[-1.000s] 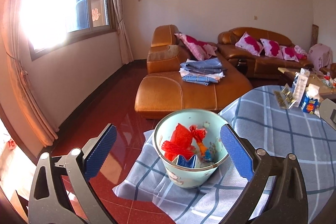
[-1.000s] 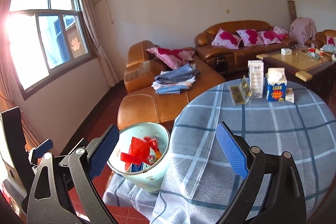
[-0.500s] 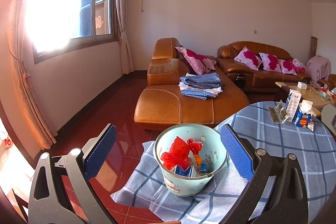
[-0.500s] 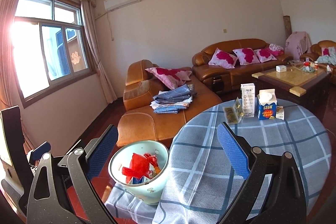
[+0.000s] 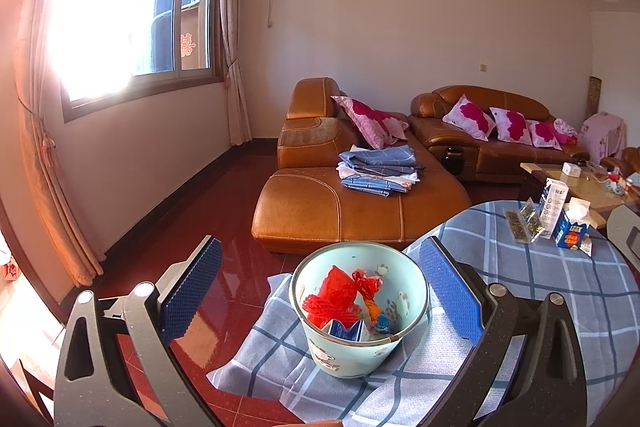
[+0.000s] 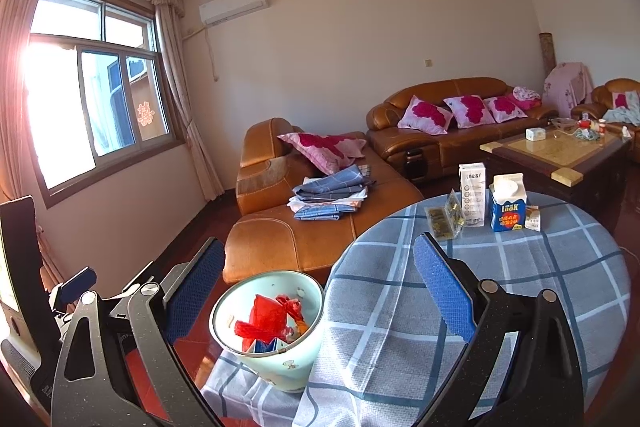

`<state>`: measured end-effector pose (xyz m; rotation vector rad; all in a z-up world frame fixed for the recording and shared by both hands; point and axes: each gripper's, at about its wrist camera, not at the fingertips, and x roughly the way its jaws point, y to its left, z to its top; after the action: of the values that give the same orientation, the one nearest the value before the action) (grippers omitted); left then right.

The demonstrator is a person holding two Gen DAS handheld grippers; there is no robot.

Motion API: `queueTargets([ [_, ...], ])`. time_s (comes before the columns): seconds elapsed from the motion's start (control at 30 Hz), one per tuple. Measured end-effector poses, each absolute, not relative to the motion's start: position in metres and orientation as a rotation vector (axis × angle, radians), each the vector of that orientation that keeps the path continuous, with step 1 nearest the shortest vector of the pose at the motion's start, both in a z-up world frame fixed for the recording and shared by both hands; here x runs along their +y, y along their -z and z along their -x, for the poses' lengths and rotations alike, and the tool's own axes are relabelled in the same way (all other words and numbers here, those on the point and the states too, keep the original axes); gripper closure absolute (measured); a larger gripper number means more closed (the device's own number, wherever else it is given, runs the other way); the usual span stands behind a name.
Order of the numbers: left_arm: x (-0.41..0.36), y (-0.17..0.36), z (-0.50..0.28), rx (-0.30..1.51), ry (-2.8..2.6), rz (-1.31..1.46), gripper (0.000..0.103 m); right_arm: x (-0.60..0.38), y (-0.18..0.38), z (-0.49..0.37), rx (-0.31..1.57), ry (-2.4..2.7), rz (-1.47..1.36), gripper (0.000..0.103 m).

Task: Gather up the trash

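A pale green trash bucket stands at the table's left side on the hanging cloth, holding red netting and small blue cartons; it also shows in the right wrist view. On the round table's far side stand a white carton, a blue milk carton and a clear packet. My left gripper is open and empty, above and behind the bucket. My right gripper is open and empty, above the table's near left part.
The round table has a blue plaid cloth. Behind it are an orange leather sofa with folded clothes, a coffee table, and red tile floor. A window is at the left.
Both grippers have risen and tilted back, so the bucket and table sit lower in view and more of the room shows. The jaws stayed open.
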<state>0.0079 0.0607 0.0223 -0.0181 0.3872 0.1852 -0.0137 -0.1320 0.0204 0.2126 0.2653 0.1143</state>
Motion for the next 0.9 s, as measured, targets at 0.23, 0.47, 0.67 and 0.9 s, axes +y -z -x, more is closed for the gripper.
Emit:
queueTargets([
  [0.23, 0.0638, -0.0239, -0.0036, 0.381, -0.184, 0.025, 0.006, -0.1329, -0.0221, 0.0157, 0.259, -0.111, -0.218, 0.009],
  [0.47, 0.0632, -0.026, -0.003, 0.377, -0.188, 0.026, 0.006, -0.1317, -0.0224, 0.0166, 0.26, -0.116, -0.211, 0.009],
  [0.67, 0.0634, -0.0264, -0.0036, 0.379, -0.188, 0.024, 0.006, -0.1324, -0.0217, 0.017, 0.262, -0.117, -0.215, 0.009],
  [0.9, 0.0645, -0.026, -0.0041, 0.382, -0.185, 0.027, 0.006, -0.1321, -0.0221, 0.0174, 0.265, -0.12, -0.215, 0.009],
])
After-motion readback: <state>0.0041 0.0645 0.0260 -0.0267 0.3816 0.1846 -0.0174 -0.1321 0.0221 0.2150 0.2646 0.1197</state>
